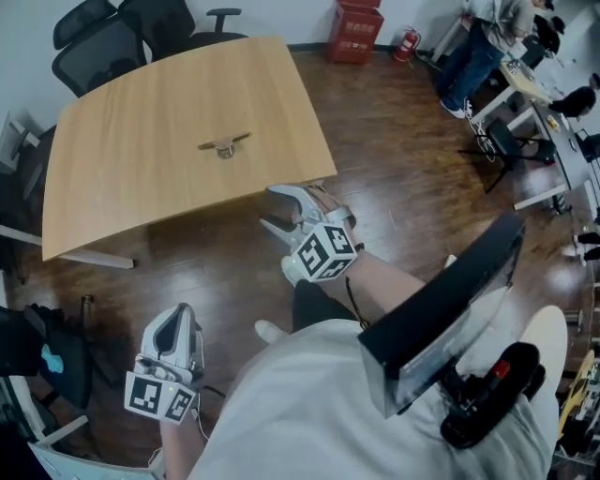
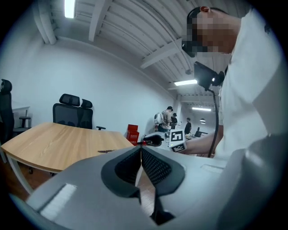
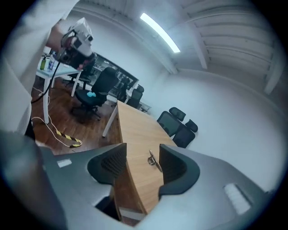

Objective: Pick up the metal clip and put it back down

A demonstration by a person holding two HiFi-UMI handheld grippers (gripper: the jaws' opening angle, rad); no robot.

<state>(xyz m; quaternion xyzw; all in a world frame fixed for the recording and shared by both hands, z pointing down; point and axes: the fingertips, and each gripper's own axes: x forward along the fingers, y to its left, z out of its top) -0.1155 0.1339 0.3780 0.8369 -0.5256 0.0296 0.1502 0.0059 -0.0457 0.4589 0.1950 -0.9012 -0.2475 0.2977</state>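
The metal clip (image 1: pixel 225 145) lies alone near the middle of the light wooden table (image 1: pixel 141 178). My right gripper (image 1: pixel 278 210) hovers off the table's near edge, over the floor and short of the clip, jaws open and empty. In the right gripper view the clip (image 3: pixel 154 160) shows far off between the open jaws of the right gripper (image 3: pixel 141 164). My left gripper (image 1: pixel 176 323) hangs low at the left beside my body, shut on nothing. The left gripper view has its jaws (image 2: pixel 140 150) pressed together, with the clip (image 2: pixel 106 151) distant on the table.
Black office chairs (image 1: pixel 122 28) stand behind the table. A red crate (image 1: pixel 356 33) and a fire extinguisher (image 1: pixel 406 42) sit by the back wall. Desks and a seated person (image 1: pixel 478 47) fill the right side. Dark wood floor (image 1: pixel 403 169) lies between.
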